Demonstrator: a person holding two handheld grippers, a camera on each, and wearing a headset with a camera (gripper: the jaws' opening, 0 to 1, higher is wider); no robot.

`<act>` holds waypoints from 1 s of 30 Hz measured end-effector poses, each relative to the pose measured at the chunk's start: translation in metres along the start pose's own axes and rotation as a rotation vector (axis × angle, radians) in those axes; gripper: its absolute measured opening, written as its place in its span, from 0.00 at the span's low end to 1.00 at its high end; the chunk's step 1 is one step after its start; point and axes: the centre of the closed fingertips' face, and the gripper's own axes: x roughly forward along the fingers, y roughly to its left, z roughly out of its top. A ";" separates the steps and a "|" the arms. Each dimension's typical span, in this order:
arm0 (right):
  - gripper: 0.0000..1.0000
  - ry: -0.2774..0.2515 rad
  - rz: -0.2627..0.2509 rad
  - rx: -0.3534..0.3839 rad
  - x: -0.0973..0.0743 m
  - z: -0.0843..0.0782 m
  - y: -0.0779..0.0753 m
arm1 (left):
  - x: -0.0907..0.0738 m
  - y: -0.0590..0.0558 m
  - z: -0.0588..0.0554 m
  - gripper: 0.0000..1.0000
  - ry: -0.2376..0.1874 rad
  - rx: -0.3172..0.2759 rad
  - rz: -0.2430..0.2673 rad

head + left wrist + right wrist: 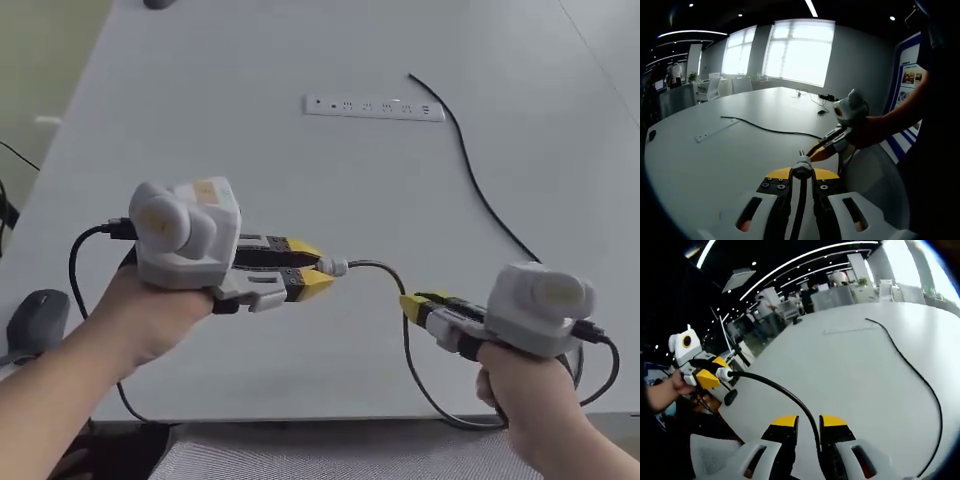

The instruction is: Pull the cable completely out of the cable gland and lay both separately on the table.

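Cable gland [334, 267]: we find this white part clamped at the yellow jaw tips of the left hand-held gripper [318, 274], whose jaws are pressed together on it from both sides. The black cable [771, 383] is still seated in the cable gland. From there it arcs through the air and passes between the jaws of the right hand-held gripper [409, 302], which pinch it. We see both parts held above the surface [250, 170], near its front edge, with the two hand-held grippers facing each other and apart. Past the right hand-held gripper the cable loops down beyond the surface edge. Farther back on the surface lies a white power strip [375, 108]. A separate black cord [480, 190] runs from beside it toward the right. A dark mouse [38, 320] lies at the far left.
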 end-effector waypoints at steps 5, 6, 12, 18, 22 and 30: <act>0.17 -0.015 0.053 -0.253 -0.005 0.023 0.027 | -0.001 0.001 -0.002 0.15 0.003 -0.002 0.001; 0.17 -0.016 0.058 -0.299 -0.005 0.027 0.031 | -0.001 0.001 -0.002 0.15 0.002 -0.002 0.000; 0.17 -0.021 0.113 -0.556 -0.004 0.047 0.064 | 0.000 0.001 -0.003 0.15 0.007 -0.001 -0.001; 0.14 -0.002 0.137 -0.779 -0.003 0.049 0.082 | 0.000 0.001 -0.002 0.15 0.006 -0.001 -0.004; 0.12 0.014 0.150 -0.855 0.001 0.046 0.090 | 0.001 0.000 -0.002 0.15 0.005 0.000 -0.006; 0.06 0.017 0.158 -0.941 0.006 0.049 0.096 | 0.003 -0.001 -0.002 0.15 0.005 0.000 -0.015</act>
